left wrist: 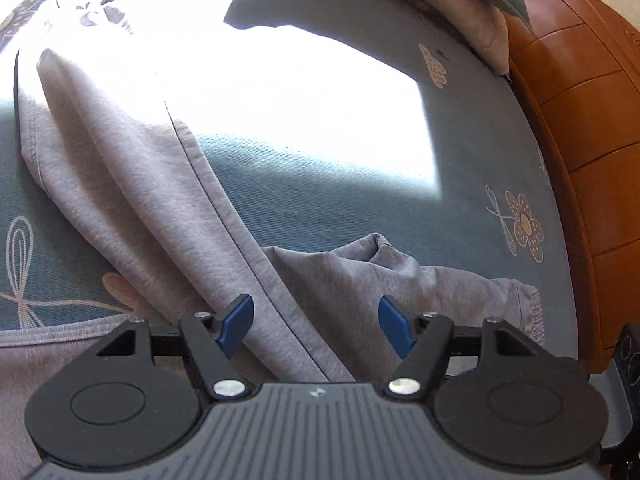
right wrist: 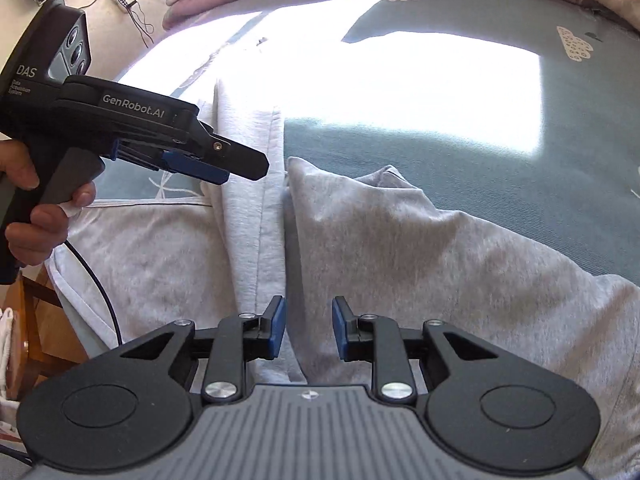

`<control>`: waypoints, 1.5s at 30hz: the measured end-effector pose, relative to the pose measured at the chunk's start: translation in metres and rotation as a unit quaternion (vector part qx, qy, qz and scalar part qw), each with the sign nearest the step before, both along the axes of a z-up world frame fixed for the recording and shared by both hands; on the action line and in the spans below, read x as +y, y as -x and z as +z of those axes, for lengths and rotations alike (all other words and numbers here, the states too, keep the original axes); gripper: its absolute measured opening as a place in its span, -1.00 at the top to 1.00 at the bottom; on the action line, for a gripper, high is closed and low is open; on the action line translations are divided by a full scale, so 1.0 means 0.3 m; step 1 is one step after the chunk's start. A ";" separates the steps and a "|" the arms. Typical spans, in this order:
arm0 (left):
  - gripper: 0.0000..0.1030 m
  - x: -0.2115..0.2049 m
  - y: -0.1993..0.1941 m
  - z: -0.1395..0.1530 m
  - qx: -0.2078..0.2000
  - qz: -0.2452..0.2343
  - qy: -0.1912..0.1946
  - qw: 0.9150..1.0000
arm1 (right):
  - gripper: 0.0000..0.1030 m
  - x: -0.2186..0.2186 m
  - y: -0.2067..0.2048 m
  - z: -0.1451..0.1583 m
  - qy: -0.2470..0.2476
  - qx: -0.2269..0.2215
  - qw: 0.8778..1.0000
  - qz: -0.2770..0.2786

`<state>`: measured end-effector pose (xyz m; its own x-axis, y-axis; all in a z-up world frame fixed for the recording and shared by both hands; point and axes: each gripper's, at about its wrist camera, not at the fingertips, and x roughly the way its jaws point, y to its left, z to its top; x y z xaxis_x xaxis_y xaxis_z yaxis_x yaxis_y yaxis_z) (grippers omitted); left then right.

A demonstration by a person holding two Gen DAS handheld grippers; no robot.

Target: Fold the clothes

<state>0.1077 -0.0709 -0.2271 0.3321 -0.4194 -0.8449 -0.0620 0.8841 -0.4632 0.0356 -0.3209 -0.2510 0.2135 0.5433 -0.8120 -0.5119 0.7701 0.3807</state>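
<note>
Grey jersey garment (right wrist: 400, 248) is spread on the blue bedsheet (right wrist: 460, 152), one sleeve (left wrist: 132, 168) laid out long, seemingly for folding inward; left gripper (left wrist: 316, 326) is held wide apart above it, empty; right gripper (right wrist: 309, 328) is parted narrowly, nothing clamped.

You face a bed under a blue-green flowered sheet (left wrist: 472, 168), with a hard sunlight patch (right wrist: 400, 88) across its middle and a wooden headboard (left wrist: 580, 128) along one edge.

Light grey sweatshirt (right wrist: 400, 248) spread on the blue flowered bedsheet (right wrist: 480, 168), sleeve folded lengthwise, cloth creased and bunched
</note>
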 end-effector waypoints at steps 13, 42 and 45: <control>-0.47 0.165 0.112 -0.090 0.044 0.085 0.082 0.992 | 0.23 0.104 -0.147 -0.167 -0.077 0.122 0.989 -0.019; -0.57 0.274 0.098 -0.152 0.058 0.195 0.247 0.947 | 0.84 0.276 -0.304 -0.160 -0.216 0.163 0.963 0.012; -0.61 0.278 0.088 -0.174 0.071 0.196 0.263 0.942 | 0.84 0.325 -0.259 -0.107 -0.205 0.146 0.966 0.055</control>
<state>0.0813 0.0125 -0.2793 0.4481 -0.6607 -0.6023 -0.4305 0.4310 -0.7930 0.1134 -0.2235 -0.2832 -0.0692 0.8389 -0.5398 -0.4075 0.4701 0.7829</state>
